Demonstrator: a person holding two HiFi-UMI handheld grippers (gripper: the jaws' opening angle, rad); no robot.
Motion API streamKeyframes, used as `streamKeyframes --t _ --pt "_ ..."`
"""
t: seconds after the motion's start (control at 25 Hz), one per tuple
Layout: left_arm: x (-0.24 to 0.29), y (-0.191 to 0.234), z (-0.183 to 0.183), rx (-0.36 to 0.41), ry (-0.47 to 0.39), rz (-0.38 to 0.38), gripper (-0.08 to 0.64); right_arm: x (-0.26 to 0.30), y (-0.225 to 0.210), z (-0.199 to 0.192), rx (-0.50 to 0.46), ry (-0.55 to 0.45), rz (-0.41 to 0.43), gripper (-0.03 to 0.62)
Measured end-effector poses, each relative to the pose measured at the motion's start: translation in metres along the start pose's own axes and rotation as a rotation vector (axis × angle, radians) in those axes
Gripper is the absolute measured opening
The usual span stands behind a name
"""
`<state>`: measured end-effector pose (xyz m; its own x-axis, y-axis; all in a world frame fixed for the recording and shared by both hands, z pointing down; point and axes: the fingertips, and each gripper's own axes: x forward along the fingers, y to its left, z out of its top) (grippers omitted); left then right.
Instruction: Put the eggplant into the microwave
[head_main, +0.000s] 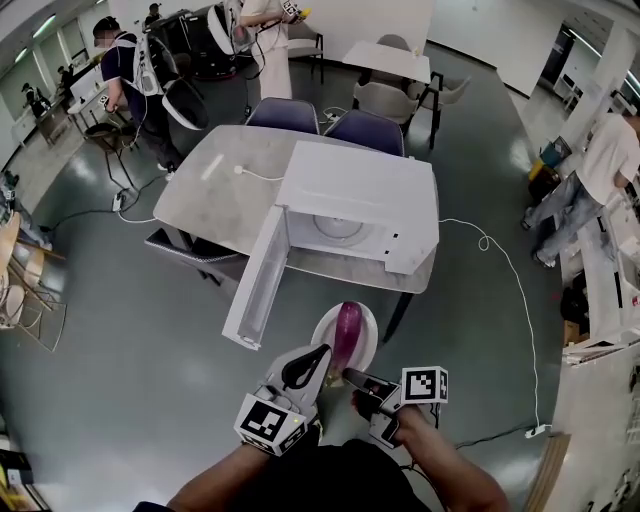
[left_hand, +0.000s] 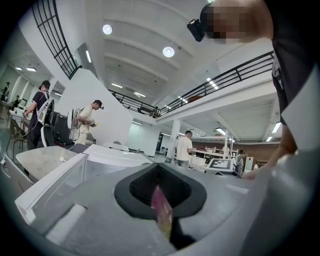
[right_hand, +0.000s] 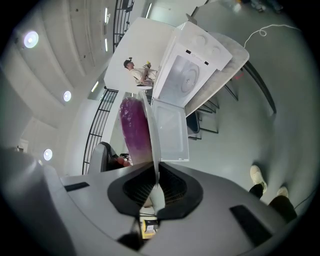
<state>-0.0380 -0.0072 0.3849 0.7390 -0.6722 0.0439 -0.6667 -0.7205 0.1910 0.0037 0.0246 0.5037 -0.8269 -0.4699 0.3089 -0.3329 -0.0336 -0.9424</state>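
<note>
In the head view, the eggplant (head_main: 347, 330) lies on a small white plate (head_main: 368, 338) held in the air just in front of you, well short of the microwave (head_main: 360, 190) on the table (head_main: 215, 185). Its long axis points away from you toward the open cavity, so the move to come looks like a straight push forward with the plate kept level. The door (head_main: 257, 282) hangs out to the left of that path, on the side of your left gripper (head_main: 320, 352). Your right gripper (head_main: 350, 376) meets the plate's near rim and has the freer side. The eggplant is glossy, purple and round-bodied, and I'd expect it to roll on that smooth plate if you tilt it. In the left gripper view, your jaws stand nearly together on a thin, pink-tinged sliver (left_hand: 162, 212). I take it for the plate's rim seen edge-on, and the eggplant itself doesn't show. The pale, flat door (left_hand: 50, 187) lies ahead to the left. In the right gripper view, your jaws are narrow, pinched on the plate's (right_hand: 152, 135) hard thin edge. The eggplant (right_hand: 134, 130) rests against its left face in this view. Beyond it stands the boxy white microwave (right_hand: 200, 55) with its round turntable (right_hand: 187, 77) and open door (right_hand: 172, 131).
</note>
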Motion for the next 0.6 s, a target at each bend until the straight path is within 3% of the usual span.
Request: streamKeyframes --t 0.32,0.6 --pt "0.025 0.04 0.004 -0.002 0.002 -0.044 0.009 0.039 -0.005 0.048 0.033 -0.063 -0.011 0.023" --pt "0.051 0.061 0.002 -0.021 -0.004 -0.031 0.009 0.06 -0.022 0.089 0.061 -0.099 -0.044 0.023"
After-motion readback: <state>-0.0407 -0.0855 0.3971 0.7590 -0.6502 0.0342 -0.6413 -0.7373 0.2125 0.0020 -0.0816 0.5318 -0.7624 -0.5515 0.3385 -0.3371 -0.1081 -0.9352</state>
